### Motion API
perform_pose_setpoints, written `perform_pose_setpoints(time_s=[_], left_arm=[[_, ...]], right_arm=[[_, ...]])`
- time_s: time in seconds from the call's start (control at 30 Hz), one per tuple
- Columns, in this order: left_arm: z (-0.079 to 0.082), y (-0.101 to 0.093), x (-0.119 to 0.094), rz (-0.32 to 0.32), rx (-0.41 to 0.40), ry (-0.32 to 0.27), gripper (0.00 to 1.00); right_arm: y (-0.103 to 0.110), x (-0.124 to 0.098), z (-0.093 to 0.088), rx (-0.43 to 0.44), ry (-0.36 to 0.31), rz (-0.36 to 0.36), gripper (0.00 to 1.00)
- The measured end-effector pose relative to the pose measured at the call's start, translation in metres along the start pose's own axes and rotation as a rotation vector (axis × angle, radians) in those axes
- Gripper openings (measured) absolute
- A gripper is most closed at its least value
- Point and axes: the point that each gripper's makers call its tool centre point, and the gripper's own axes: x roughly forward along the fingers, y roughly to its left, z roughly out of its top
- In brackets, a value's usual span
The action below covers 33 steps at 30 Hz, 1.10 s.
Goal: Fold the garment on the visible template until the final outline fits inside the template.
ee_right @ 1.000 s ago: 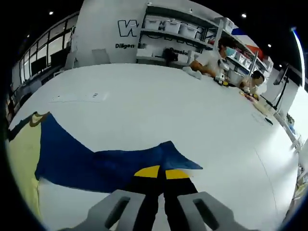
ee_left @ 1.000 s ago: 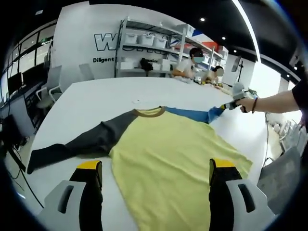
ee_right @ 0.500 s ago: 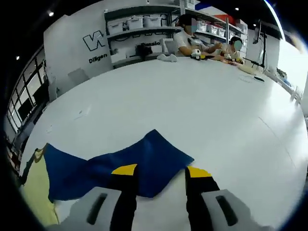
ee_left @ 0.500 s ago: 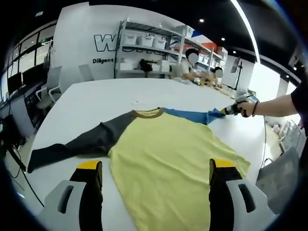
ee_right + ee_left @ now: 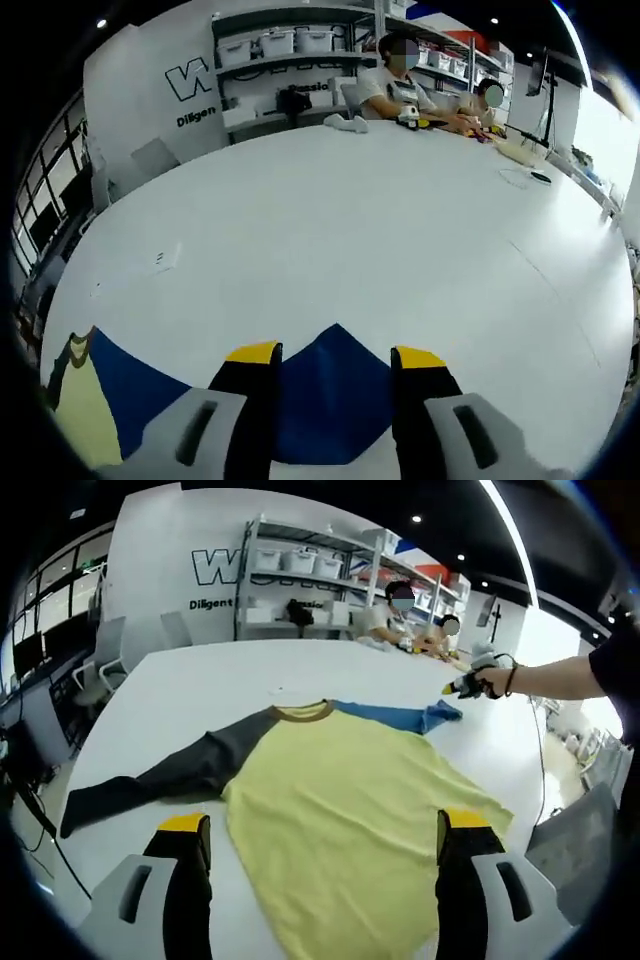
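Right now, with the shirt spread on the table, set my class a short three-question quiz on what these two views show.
1. True or false: the right gripper is shut on the blue sleeve.
2. Which colour is the sleeve on the far side from the blue one? A) red B) dark grey C) white
3. Fill in: the body of the shirt is ______.

Key
1. False: its jaws stand open, with the blue sleeve end showing between them; in the left gripper view it is held up off the cloth.
2. B: it lies stretched out flat on the white table.
3. Yellow, lying flat between the open jaws of the left gripper.
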Motion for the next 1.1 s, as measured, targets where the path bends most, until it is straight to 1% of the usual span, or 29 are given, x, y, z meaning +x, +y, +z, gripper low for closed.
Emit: perform_pose_setpoints(time_s=[0.03, 0.07, 0.1, 0.13, 0.2, 0.23, 0.27, 0.37, 0.4, 0.43, 0.47, 0.57, 0.63, 0.67, 0.7, 0.77, 0.8, 0.83, 0.87, 0.9, 0.97, 1.0, 1.03, 1.07, 1.1], left_arm=[[0.001, 0.000, 0.000, 0.002, 0.000, -0.004, 0.89], [0.002, 0.000, 0.000, 0.003, 0.003, -0.008, 0.89], [0.003, 0.000, 0.000, 0.004, 0.004, -0.009, 0.89], [0.002, 0.000, -0.001, 0.001, 0.005, -0.006, 0.89], [0.001, 0.000, -0.001, -0.005, -0.009, 0.006, 0.87], [0.000, 0.001, -0.001, -0.004, -0.018, 0.007, 0.87], [0.000, 0.003, -0.002, 0.002, -0.018, 0.009, 0.88], [0.000, 0.008, -0.003, 0.020, -0.011, 0.011, 0.88], [0.001, 0.008, -0.003, 0.021, -0.011, 0.011, 0.88], [0.001, 0.009, -0.003, 0.020, -0.010, 0.009, 0.88], [0.002, 0.010, -0.003, 0.025, -0.012, 0.009, 0.88], [0.001, 0.012, -0.003, 0.034, -0.015, 0.013, 0.88], [-0.002, 0.012, -0.002, 0.036, -0.011, 0.023, 0.87], [-0.002, 0.012, -0.002, 0.036, -0.012, 0.025, 0.87], [-0.003, 0.011, -0.002, 0.034, -0.007, 0.029, 0.87], [-0.003, 0.011, -0.002, 0.035, -0.007, 0.028, 0.87], [-0.003, 0.011, -0.002, 0.034, -0.006, 0.027, 0.87], [-0.004, 0.011, -0.002, 0.033, -0.005, 0.031, 0.87], [-0.004, 0.012, -0.002, 0.035, -0.006, 0.032, 0.87], [-0.005, 0.012, -0.002, 0.037, -0.006, 0.034, 0.87], [-0.005, 0.013, -0.003, 0.040, -0.008, 0.036, 0.87], [-0.005, 0.014, -0.003, 0.042, -0.008, 0.034, 0.87], [-0.005, 0.014, -0.004, 0.042, -0.009, 0.035, 0.87], [-0.005, 0.014, -0.004, 0.042, -0.010, 0.036, 0.87], [-0.005, 0.014, -0.004, 0.041, -0.011, 0.036, 0.87]], right_arm=[[-0.001, 0.007, 0.002, 0.006, 0.015, -0.001, 0.36], [-0.005, 0.022, 0.008, 0.015, 0.034, 0.003, 0.34], [-0.003, 0.023, 0.005, 0.013, 0.040, -0.003, 0.33], [0.000, 0.019, -0.004, 0.016, 0.051, -0.013, 0.33], [-0.002, 0.029, -0.003, 0.023, 0.058, -0.025, 0.30], [-0.002, 0.030, -0.002, 0.027, 0.058, -0.026, 0.29], [0.002, 0.029, -0.006, 0.028, 0.054, -0.022, 0.28], [0.004, 0.030, -0.012, 0.040, 0.064, -0.030, 0.27], [-0.002, 0.046, -0.004, 0.050, 0.078, -0.030, 0.25], [-0.005, 0.048, 0.001, 0.049, 0.063, -0.042, 0.22], [-0.008, 0.051, 0.002, 0.056, 0.068, -0.043, 0.20], [-0.011, 0.056, 0.007, 0.061, 0.056, -0.051, 0.15], [-0.012, 0.064, 0.011, 0.050, 0.052, -0.051, 0.15], [-0.010, 0.062, 0.010, 0.049, 0.047, -0.050, 0.16], [-0.009, 0.064, 0.010, 0.099, 0.054, -0.052, 0.18], [-0.007, 0.068, 0.013, 0.114, 0.058, -0.041, 0.22], [-0.007, 0.072, 0.015, 0.111, 0.059, -0.040, 0.25], [-0.004, 0.069, 0.014, 0.111, 0.058, -0.045, 0.26], [0.000, 0.061, 0.006, 0.076, 0.067, -0.062, 0.26], [-0.001, 0.062, 0.007, 0.047, 0.072, -0.068, 0.26], [-0.004, 0.065, 0.007, -0.004, 0.085, -0.097, 0.23], [0.000, 0.062, 0.004, 0.015, 0.075, -0.099, 0.21], [-0.002, 0.063, 0.005, 0.023, 0.074, -0.106, 0.20], [-0.003, 0.065, 0.006, 0.021, 0.074, -0.117, 0.19], [-0.006, 0.065, 0.006, -0.004, 0.078, -0.135, 0.15]])
